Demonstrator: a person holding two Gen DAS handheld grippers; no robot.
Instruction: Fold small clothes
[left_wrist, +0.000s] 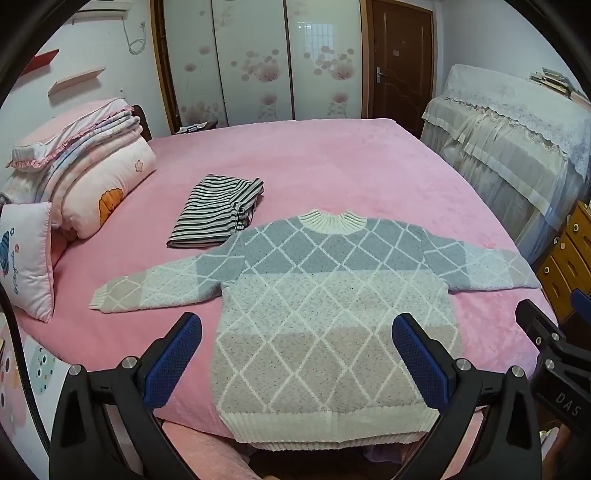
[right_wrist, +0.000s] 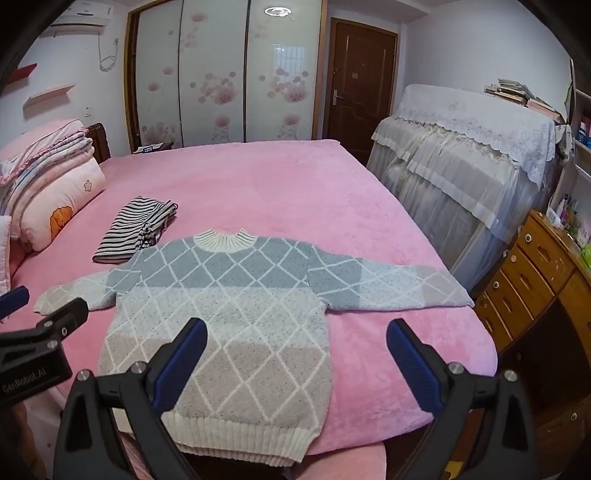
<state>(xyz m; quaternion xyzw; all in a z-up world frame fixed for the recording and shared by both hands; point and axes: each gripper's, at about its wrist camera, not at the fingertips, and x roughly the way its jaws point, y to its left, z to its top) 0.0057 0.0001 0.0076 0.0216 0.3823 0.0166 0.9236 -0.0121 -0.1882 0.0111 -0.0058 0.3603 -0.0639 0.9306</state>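
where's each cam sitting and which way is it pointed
Left wrist: sits on the left gripper, angled down over the near bed edge at the sweater; its open blue-padded fingers show, and the right gripper at the right border.
Right wrist: sits on the right gripper, same downward tilt, further right; its open fingers show, the left gripper at the left border.
Shared: sweater, striped garment, pink bed, wardrobe, door.

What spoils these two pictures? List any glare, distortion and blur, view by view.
Left wrist view: fisheye bends the bed edge and walls, black vignette in the corners, window glare on the wardrobe door; sweater sharp. Right wrist view: same barrel bend, bright ceiling-lamp reflection on the wardrobe, even soft light, no motion blur.
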